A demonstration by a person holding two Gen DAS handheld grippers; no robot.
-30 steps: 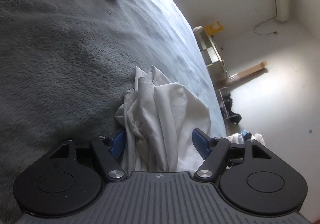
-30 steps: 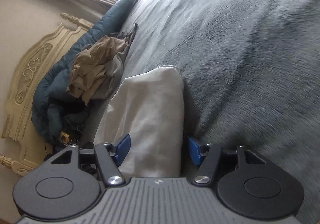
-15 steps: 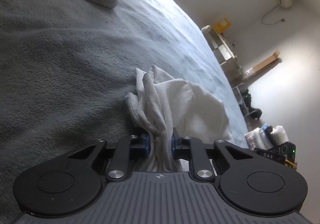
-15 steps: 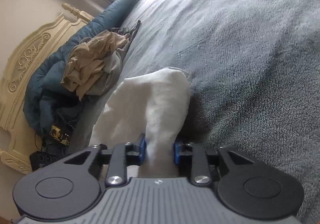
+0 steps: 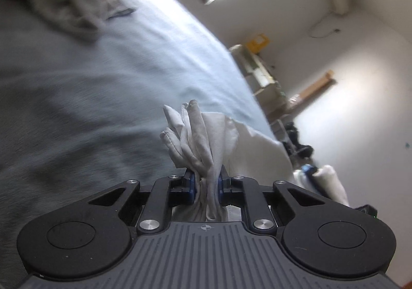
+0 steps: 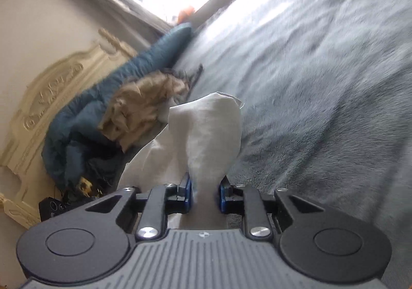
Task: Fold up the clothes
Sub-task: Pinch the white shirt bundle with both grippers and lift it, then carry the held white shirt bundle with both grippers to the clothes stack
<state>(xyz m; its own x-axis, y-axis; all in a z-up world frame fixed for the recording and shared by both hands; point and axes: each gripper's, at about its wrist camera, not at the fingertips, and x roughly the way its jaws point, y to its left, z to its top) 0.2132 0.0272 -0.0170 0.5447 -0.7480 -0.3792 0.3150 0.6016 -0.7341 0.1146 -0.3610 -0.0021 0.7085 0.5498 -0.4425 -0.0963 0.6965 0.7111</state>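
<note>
Two claws just squeezed in: your left claw [image 5: 206, 183] and right claw [image 6: 205, 192] each pinch the white cloth [image 6: 211, 134] above the grey bed [image 6: 322, 83]

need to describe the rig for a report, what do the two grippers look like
Both look alike. The left gripper and right gripper each have a ribbed grey body with a small crosshair mark at its front edge, two round black discs at the sides, black linkage arms with silver screws, and blue pads on the fingertips. No cables, hands or sleeves show.
</note>
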